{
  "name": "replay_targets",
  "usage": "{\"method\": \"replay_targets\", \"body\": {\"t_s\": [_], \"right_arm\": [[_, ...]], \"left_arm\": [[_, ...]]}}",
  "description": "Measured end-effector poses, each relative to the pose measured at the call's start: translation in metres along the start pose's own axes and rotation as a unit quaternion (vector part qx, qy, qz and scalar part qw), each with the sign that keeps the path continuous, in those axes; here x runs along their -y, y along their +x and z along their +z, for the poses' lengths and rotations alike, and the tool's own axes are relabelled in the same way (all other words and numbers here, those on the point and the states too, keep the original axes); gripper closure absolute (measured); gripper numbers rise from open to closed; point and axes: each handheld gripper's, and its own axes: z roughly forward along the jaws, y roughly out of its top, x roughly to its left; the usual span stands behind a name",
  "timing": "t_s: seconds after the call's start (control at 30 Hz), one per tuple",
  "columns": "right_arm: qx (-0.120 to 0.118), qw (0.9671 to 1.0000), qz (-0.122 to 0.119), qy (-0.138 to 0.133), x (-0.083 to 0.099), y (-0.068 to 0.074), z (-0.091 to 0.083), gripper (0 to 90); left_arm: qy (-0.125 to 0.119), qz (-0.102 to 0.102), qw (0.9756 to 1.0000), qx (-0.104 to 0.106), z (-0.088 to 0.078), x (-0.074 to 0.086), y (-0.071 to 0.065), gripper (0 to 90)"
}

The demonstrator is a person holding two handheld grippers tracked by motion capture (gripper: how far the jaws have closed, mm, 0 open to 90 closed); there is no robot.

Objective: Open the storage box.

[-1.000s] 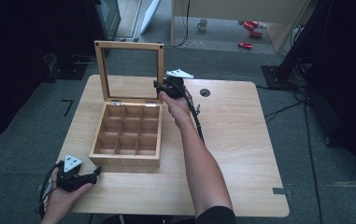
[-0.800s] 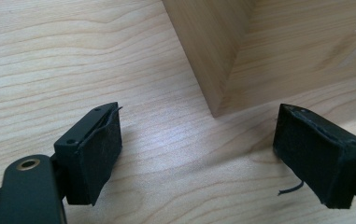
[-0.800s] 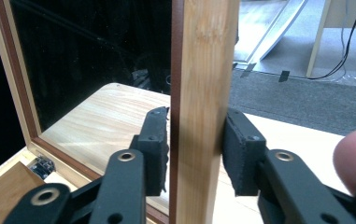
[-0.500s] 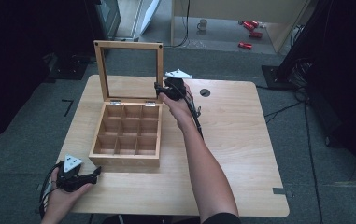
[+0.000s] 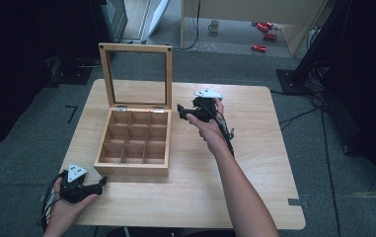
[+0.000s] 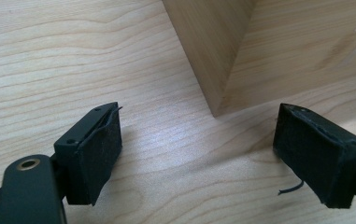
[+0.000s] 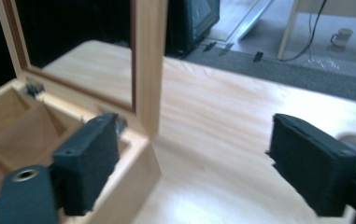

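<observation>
A wooden box [image 5: 132, 165] with several empty compartments stands on the table's left half. Its glass-windowed lid [image 5: 105, 74] stands upright at the back. My right gripper [image 5: 179, 110] hovers just right of the box's back right corner, and its jaws have just been opening with nothing between them. In the right gripper view its gripper [image 7: 194, 140] is open, with the lid's side rail [image 7: 150, 60] and the box corner [image 7: 136, 163] ahead on the left. My left gripper [image 5: 100, 184] rests open near the table's front left, facing the box's front corner [image 6: 213, 51], its gripper [image 6: 196, 133] empty.
The wooden table [image 5: 254, 163] has bare room to the right of the box and along its front edge. Beyond the table, a mug [image 5: 214, 24] and red objects [image 5: 264, 35] lie on the floor. Dark equipment stands on both sides.
My right gripper has let go of the lid's right edge, opened its jaws, and drawn away to the right and nearer. The lid stays upright. The left hand has not moved.
</observation>
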Motion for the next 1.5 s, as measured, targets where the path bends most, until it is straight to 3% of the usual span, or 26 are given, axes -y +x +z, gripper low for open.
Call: {"method": "replay_targets", "body": {"t_s": [0.73, 1.1, 1.17, 1.5], "right_arm": [[0.059, 0.9973, -0.006, 0.044, 0.096, -0.044, -0.086, 12.5], [0.081, 0.9954, 0.016, 0.047, 0.137, -0.063, -0.127, 12.5], [0.094, 0.9936, 0.024, 0.058, 0.151, -0.070, -0.139, 12.5], [0.122, 0.9889, 0.041, 0.075, 0.181, -0.087, -0.175, 12.5]], "left_arm": [[-0.001, -0.002, 1.0000, -0.001, 0.000, 0.000, 0.000, 15.8], [-0.001, -0.003, 1.0000, -0.003, 0.000, 0.000, -0.001, 15.8], [-0.001, -0.003, 1.0000, -0.003, 0.000, 0.000, -0.001, 15.8], [0.000, -0.004, 1.0000, -0.003, 0.000, 0.000, -0.001, 15.8]]}}
